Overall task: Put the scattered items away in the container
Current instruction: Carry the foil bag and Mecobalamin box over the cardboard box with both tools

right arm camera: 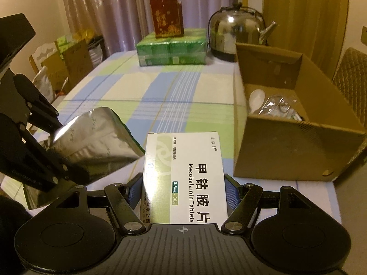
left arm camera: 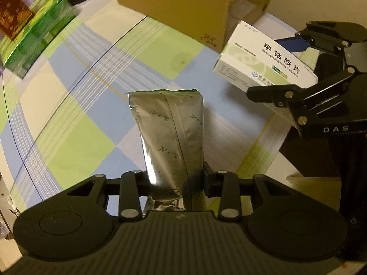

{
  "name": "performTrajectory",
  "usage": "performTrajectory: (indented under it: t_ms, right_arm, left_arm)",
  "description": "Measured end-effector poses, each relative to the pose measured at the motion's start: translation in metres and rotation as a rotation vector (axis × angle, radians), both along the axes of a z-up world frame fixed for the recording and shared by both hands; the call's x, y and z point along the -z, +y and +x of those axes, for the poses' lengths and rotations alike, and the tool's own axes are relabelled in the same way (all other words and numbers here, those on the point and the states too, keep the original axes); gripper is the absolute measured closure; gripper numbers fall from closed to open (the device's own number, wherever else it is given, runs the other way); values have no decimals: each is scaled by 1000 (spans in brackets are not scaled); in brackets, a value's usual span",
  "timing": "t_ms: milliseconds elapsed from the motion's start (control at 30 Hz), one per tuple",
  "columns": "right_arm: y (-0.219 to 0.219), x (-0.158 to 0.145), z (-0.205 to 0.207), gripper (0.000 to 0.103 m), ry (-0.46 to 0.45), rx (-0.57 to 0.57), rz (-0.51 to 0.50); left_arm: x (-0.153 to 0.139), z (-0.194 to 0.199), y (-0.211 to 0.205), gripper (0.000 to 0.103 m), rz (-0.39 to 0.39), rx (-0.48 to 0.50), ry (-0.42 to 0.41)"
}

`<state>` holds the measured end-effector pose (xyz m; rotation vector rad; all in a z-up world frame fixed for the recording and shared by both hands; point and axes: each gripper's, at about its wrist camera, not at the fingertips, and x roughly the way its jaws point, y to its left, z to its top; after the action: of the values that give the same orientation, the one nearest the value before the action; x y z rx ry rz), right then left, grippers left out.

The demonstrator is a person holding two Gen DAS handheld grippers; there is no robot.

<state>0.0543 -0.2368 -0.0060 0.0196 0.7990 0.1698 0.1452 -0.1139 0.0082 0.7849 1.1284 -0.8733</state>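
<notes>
Foil pouch point(left arm camera: 169, 137) clamped in left gripper point(left arm camera: 174, 183), tablet box point(right arm camera: 185, 178) clamped in right gripper point(right arm camera: 183, 197); transport step, next carry both over the cardboard box point(right arm camera: 296, 151) at frame right and release.

Dim yellowish indoor light, foil glare (fisheye-bent edges, blurred corners).

Glossy foil pouch point(left arm camera: 168, 137), matt cardboard box point(right arm camera: 298, 151)

spoon point(right arm camera: 257, 99) in box point(right arm camera: 298, 158) | kettle point(right arm camera: 238, 32) behind box | carton point(right arm camera: 167, 20) on packs point(right arm camera: 172, 50)
</notes>
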Motion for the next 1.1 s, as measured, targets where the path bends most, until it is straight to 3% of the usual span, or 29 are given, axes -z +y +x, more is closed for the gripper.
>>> performTrajectory:
  t_ms: [267,667,1100]
  right_arm:
    - [-28,-21,-7,35,-57,63,-3]
    - [-79,-48,2,35,-121,162,-10]
    - [-139,-80,43,35,-201,239,-31]
  left_arm:
    - [-18,-9,-34,71,-15,25,-16]
    - [-40,0,-90,71,-100,4,3]
    - [-92,45,-150,71,-232,-97,52]
